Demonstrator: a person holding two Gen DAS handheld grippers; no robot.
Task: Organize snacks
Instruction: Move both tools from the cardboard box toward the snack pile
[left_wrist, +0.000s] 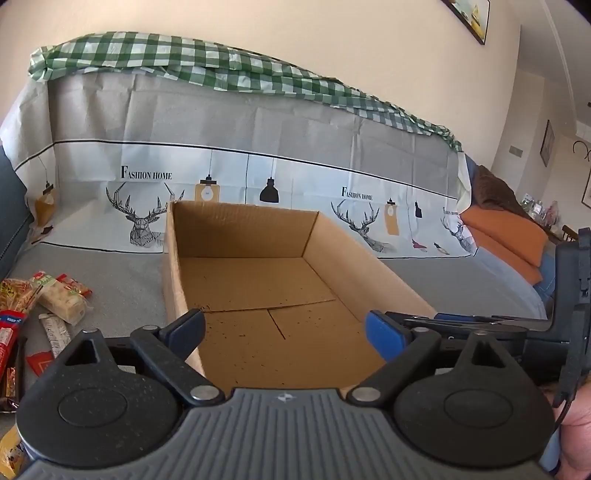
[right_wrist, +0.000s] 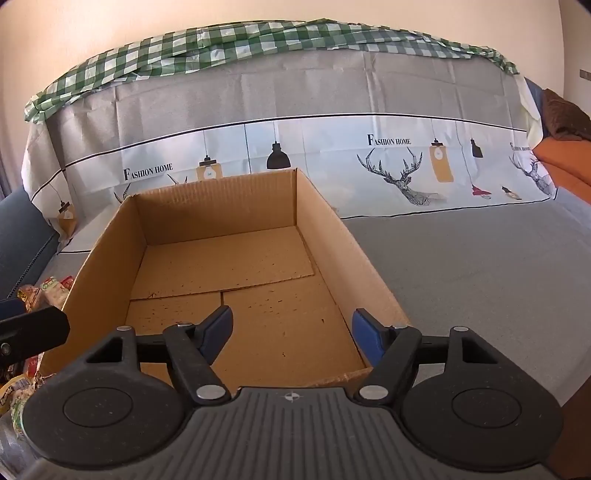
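Your left gripper (left_wrist: 284, 328) and right gripper (right_wrist: 291, 332) both hang over the box's (right_wrist: 325, 206) near end, jaws wide, holding nothing. The snacks (left_wrist: 55, 299) lie left of the box.

Each claw (left_wrist: 284, 330) has black linkages, silver rivets, blue pads (right_wrist: 364, 338) and ribbed grey housing

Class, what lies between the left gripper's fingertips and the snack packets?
In the left wrist view, the cardboard box's left wall stands between the left gripper and the snack packets.
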